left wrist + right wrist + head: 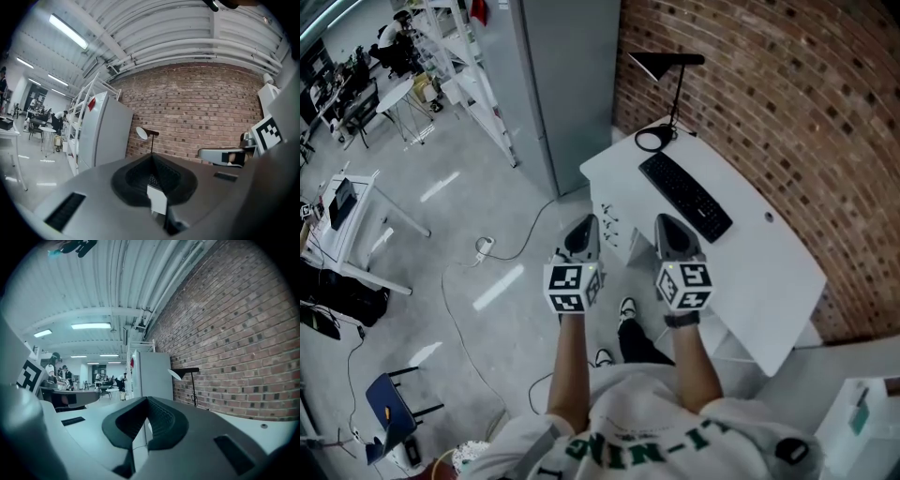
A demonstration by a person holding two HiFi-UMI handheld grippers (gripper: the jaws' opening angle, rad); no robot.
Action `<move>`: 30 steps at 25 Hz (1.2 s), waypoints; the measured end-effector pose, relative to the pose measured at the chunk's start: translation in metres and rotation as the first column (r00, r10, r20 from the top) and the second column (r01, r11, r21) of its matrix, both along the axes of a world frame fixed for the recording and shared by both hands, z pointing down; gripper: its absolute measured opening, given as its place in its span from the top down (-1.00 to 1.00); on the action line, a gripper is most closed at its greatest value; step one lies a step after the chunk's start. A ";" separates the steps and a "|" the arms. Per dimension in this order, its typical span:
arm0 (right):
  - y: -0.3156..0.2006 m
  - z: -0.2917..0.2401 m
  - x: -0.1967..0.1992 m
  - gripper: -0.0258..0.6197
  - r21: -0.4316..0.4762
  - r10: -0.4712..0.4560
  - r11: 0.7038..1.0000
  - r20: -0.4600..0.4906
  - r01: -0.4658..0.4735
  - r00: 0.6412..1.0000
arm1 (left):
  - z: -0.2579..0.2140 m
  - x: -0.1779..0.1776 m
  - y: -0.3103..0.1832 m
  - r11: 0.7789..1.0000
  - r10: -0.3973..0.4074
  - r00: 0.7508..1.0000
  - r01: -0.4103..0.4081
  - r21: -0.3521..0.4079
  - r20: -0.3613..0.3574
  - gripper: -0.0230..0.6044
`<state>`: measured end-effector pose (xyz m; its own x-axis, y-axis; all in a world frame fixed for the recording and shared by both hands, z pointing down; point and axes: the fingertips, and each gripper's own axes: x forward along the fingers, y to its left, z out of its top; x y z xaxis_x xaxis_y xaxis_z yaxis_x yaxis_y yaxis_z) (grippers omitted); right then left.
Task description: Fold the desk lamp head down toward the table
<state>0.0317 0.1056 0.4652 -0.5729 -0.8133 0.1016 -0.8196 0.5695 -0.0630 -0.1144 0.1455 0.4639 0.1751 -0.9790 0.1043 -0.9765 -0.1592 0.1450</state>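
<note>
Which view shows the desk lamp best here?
The head view: the desk lamp shows whole, head, stem and ring base on the white table. The right gripper view gives head and stem side-on; the left gripper view shows them small, base hidden.

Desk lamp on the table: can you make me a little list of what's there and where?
lamp: black desk lamp, at the table's far end, head up on its pole, not folded yet
table: white table, along the brick wall
also there: black keyboard, just this side of the lamp's base
left gripper: shut, empty, well short of the lamp
right gripper: shut, empty, well short of the lamp
</note>
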 end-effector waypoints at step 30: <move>-0.300 -0.015 0.005 0.91 -0.013 -0.031 0.999 0.137 0.033 0.990 | -0.027 0.016 -0.307 1.000 0.018 0.996 -0.020 0.019 0.093 0.92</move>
